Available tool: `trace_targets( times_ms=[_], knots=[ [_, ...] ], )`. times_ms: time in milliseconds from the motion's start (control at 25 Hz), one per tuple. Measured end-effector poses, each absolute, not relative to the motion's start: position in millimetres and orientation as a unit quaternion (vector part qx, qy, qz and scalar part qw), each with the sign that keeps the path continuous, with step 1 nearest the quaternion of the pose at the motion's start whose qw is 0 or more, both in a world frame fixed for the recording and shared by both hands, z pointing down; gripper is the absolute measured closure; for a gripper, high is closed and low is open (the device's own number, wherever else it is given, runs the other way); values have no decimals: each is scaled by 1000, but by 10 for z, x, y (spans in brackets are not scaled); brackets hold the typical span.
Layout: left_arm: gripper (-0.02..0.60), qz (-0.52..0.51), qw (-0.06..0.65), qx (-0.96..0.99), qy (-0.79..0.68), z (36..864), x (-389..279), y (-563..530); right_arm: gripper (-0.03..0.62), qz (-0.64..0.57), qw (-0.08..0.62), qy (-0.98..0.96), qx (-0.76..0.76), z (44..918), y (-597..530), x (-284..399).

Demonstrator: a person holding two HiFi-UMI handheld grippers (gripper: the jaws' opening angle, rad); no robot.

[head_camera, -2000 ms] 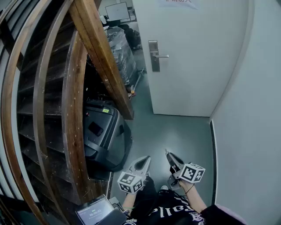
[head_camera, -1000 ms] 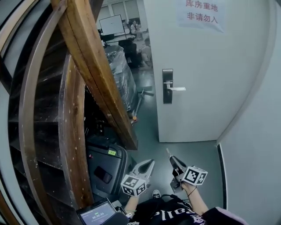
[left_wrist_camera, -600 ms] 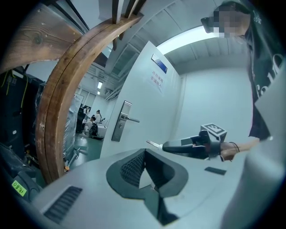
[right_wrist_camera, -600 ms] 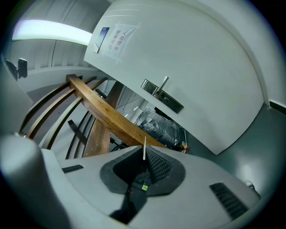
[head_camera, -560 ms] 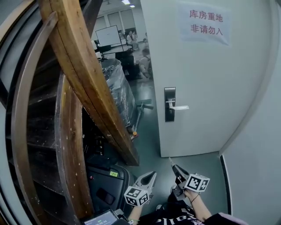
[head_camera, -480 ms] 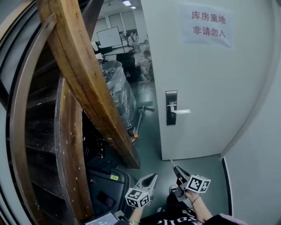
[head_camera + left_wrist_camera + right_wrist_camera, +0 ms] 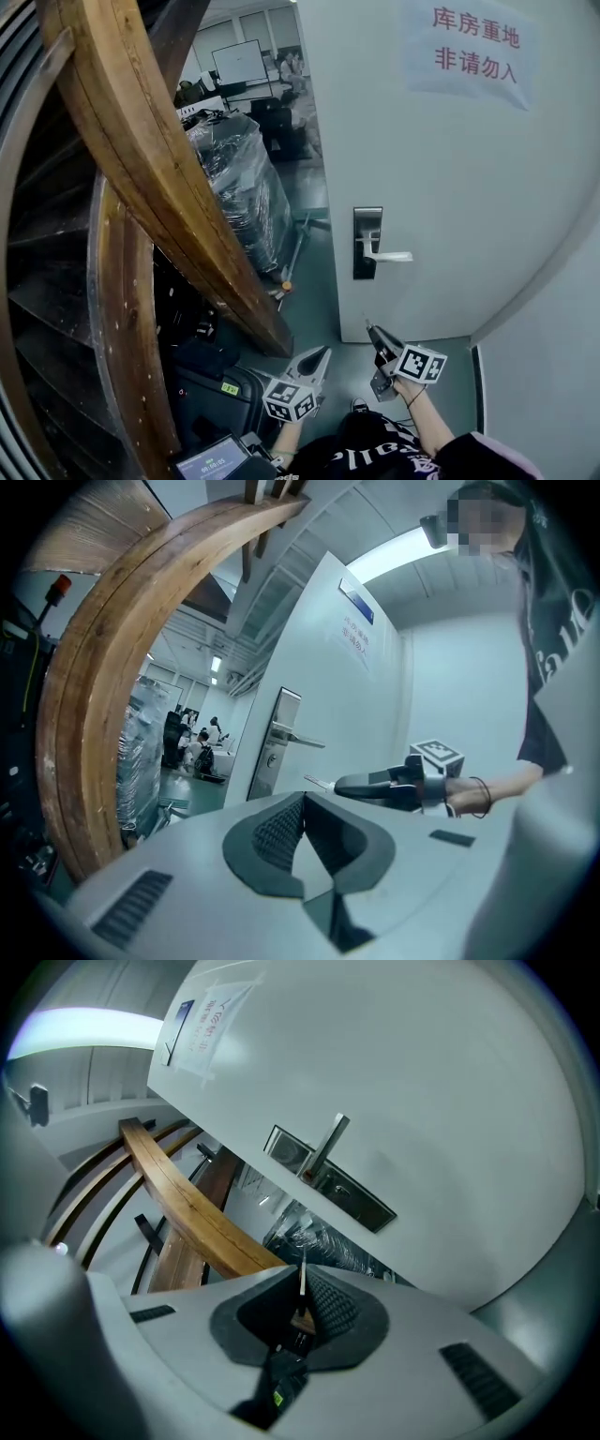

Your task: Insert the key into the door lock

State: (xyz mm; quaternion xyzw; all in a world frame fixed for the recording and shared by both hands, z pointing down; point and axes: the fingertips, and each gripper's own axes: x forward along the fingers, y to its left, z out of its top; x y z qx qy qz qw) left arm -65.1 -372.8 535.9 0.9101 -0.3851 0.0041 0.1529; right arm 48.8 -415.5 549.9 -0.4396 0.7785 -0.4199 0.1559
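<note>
The white door (image 7: 441, 169) stands ajar, with a steel lock plate (image 7: 367, 244) and lever handle (image 7: 392, 256) near its left edge. My right gripper (image 7: 372, 330) is low in the head view, well below the lock, and shut on a thin silver key (image 7: 367, 324). In the right gripper view the key (image 7: 303, 1279) sticks up from between the jaws toward the lock plate (image 7: 330, 1182), far off it. My left gripper (image 7: 322, 353) hangs beside it, shut and empty. The left gripper view shows the left gripper (image 7: 302, 803), the key (image 7: 319, 782) and the lock plate (image 7: 273, 746).
A curved wooden stair beam (image 7: 159, 178) fills the left side. A plastic-wrapped pallet (image 7: 239, 197) and a black case (image 7: 220, 389) sit under it. A paper sign (image 7: 473, 42) hangs on the door. A pale wall (image 7: 553, 356) closes the right side.
The view has lifted and moved nearer the door, so the lock plate looks larger and closer. Both grippers stay low and shut, the right one still holding the key.
</note>
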Motion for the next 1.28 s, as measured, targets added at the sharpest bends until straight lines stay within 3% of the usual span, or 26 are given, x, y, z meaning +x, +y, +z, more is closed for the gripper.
trace_targets(
  times_ms=[360,840,1280],
  knots=[
    [577,20,149,909,-390,5363,-419,-4213,557,-419,138,781,-442,5689,-5101,664],
    [577,36,168,897,-407,5514,-486,-4342,557,-453,258,722,-456,5551,-5704,907],
    [577,36,172,898,-403,5543,-437,-4347,557,-492,288,693,-442,5639,-5737,823]
  ],
)
